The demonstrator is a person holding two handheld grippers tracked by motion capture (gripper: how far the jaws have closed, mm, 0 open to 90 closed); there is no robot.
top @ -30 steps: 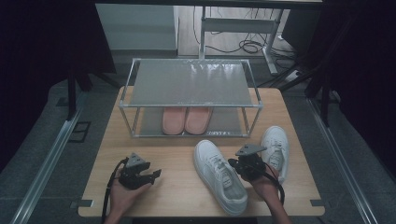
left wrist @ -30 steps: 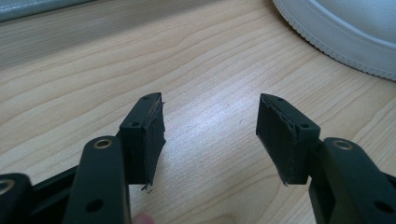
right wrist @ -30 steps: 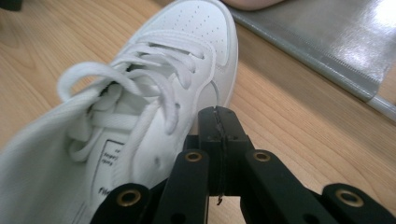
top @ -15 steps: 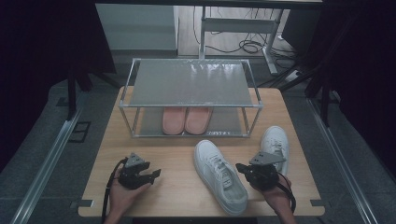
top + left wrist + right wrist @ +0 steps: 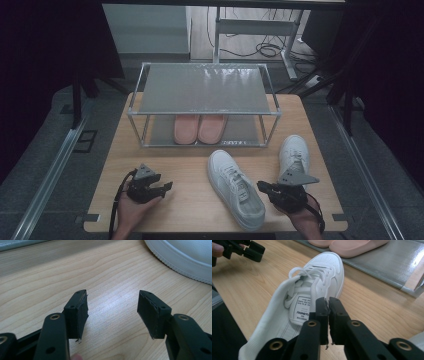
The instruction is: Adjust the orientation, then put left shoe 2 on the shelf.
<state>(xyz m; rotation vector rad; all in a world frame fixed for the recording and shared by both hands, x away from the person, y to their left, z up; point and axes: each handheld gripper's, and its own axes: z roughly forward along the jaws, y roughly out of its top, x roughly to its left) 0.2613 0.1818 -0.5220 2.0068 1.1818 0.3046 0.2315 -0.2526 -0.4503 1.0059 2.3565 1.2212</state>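
Note:
A white sneaker (image 5: 235, 187) lies slantwise on the wooden table (image 5: 185, 165), toe toward the rack; in the right gripper view the same sneaker (image 5: 322, 277) shows its laces and tongue label. A second white sneaker (image 5: 294, 152) rests at the right. My right gripper (image 5: 261, 186) sits by the first sneaker's heel side. Its jaws (image 5: 328, 303) have just been opening but stand all but shut, a hairline slit with nothing in it. My left gripper (image 5: 166, 187) rests at the near left, open and empty (image 5: 112, 308) over bare wood.
A metal two-tier rack (image 5: 205, 87) stands at the back of the table. A pair of pink slippers (image 5: 200, 127) lies on its lower shelf (image 5: 392, 262). Cables lie on the floor beyond. The left gripper (image 5: 249, 251) shows far off in the right gripper view.
My right gripper has drawn back from the middle sneaker toward the near right edge. The left gripper and both sneakers have stayed put.

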